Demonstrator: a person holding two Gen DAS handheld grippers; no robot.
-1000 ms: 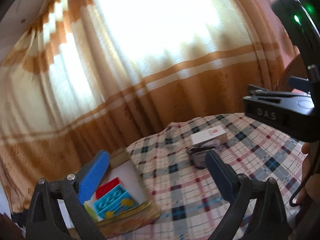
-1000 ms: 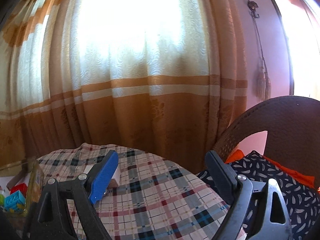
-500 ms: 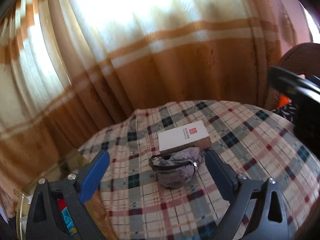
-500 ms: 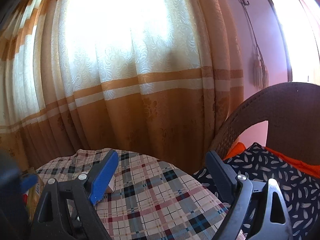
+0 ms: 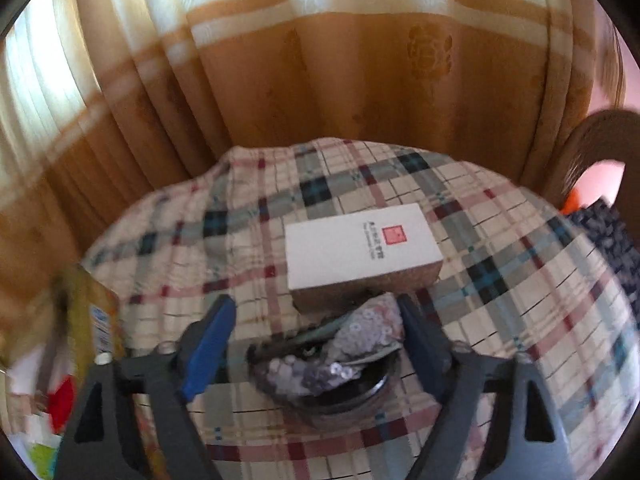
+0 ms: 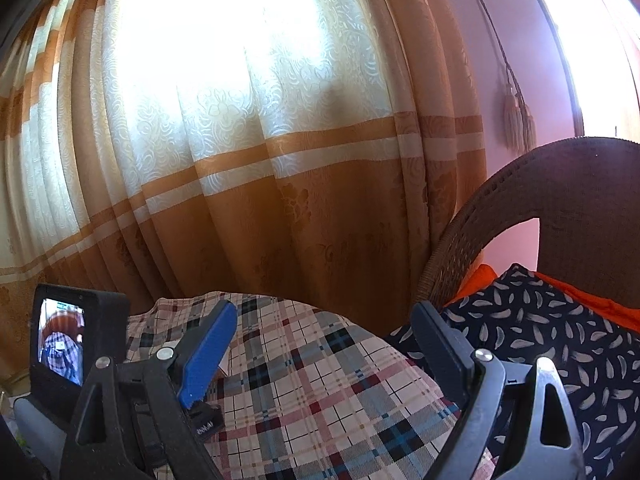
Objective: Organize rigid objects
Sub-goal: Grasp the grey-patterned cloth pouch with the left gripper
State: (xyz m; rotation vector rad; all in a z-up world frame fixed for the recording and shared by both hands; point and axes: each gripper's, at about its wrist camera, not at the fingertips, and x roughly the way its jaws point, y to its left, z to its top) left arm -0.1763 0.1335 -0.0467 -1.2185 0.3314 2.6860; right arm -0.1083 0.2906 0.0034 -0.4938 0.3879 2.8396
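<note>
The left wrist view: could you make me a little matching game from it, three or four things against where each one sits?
Things:
1. white rectangular box with a red square mark
2. grey sequinned pouch
3. checked tablecloth
4. brown and cream curtain

Places:
a. hanging behind the table
b. between the fingers of the left gripper
c. just beyond the pouch
d. spread under the box and pouch

Pairs: 1-c, 2-b, 3-d, 4-a
</note>
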